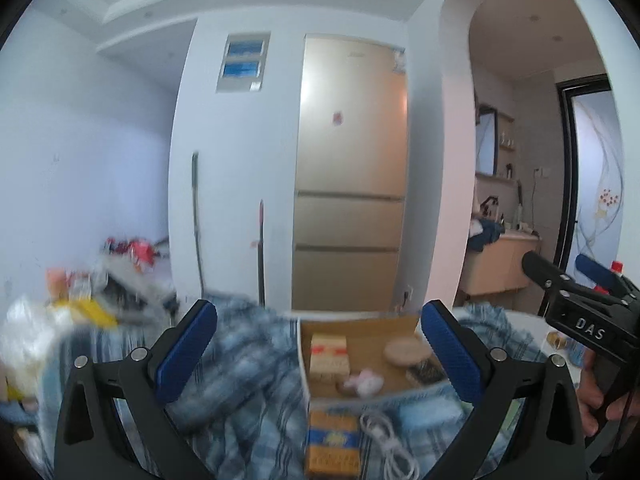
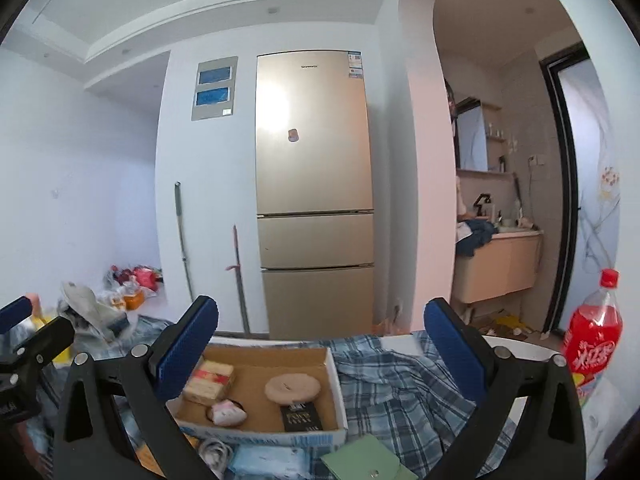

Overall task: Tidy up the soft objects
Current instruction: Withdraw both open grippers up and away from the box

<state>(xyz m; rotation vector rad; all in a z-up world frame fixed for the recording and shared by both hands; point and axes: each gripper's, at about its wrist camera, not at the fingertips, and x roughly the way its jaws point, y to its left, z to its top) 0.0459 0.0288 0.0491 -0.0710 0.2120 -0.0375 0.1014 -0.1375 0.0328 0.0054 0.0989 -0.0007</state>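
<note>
A rumpled blue plaid shirt (image 2: 400, 376) of soft cloth lies spread around a shallow cardboard box (image 2: 256, 392). Both the left hand-held gripper (image 1: 316, 348) and the right hand-held gripper (image 2: 320, 344) hang just above it, ribbed blue pads wide apart, gripping nothing.

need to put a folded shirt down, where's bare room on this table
Little is bare: a white table strip between the plaid cloth and red soda bottle. The cardboard box is half full; the left is crowded with bags.
</note>
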